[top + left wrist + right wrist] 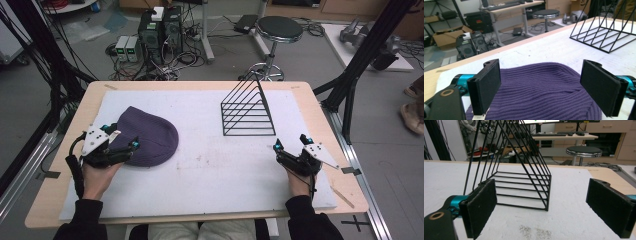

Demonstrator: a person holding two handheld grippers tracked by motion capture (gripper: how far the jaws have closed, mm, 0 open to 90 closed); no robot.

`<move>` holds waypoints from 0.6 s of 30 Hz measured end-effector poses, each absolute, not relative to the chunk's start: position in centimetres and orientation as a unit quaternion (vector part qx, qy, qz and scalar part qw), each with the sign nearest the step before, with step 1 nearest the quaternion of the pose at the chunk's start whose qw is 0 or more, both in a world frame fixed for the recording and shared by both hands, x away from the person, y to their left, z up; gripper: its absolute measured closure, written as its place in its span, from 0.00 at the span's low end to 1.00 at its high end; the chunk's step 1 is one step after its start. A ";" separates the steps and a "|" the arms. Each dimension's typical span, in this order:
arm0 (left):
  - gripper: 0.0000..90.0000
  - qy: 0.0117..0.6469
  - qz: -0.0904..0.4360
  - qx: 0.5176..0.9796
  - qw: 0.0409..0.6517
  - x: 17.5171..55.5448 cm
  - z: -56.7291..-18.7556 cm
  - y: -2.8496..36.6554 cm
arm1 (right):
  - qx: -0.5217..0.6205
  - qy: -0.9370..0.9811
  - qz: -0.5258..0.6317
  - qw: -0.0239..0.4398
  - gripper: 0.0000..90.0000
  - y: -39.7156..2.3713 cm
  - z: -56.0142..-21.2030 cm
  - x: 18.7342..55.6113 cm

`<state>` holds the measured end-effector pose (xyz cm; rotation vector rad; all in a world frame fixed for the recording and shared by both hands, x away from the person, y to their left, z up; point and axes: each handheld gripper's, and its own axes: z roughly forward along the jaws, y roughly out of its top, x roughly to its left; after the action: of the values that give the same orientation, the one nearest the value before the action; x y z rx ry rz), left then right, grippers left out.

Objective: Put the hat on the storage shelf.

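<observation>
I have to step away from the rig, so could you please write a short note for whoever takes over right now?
Left tool: open, jaws on either side of the near edge of the purple hat, not yet closed on it.
Right tool: open, holding nothing, facing the black wire rack from the near side, apart from it.
Hat lies flat on the white mat, left half; rack stands upright on the right half.
Done: left tool lined up on the hat.
Left: probably to close on the hat and lift it; the rack seems its likely destination.
</observation>
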<state>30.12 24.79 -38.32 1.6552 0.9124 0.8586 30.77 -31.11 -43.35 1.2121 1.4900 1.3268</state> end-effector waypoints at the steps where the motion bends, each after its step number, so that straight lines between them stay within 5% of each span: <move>1: 0.19 0.377 0.352 0.691 0.506 30.3 -38.2 24.7 | 0.478 0.587 0.523 0.393 0.10 -31.1 -43.4 30.8; 18: 0.19 0.346 0.311 0.750 0.470 32.3 -37.8 22.6 | 0.476 0.594 0.523 0.384 0.10 -31.0 -43.4 30.9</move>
<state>32.30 22.60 -37.79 1.8364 0.8486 0.7624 30.91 -30.98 -43.45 1.2144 1.5137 1.3323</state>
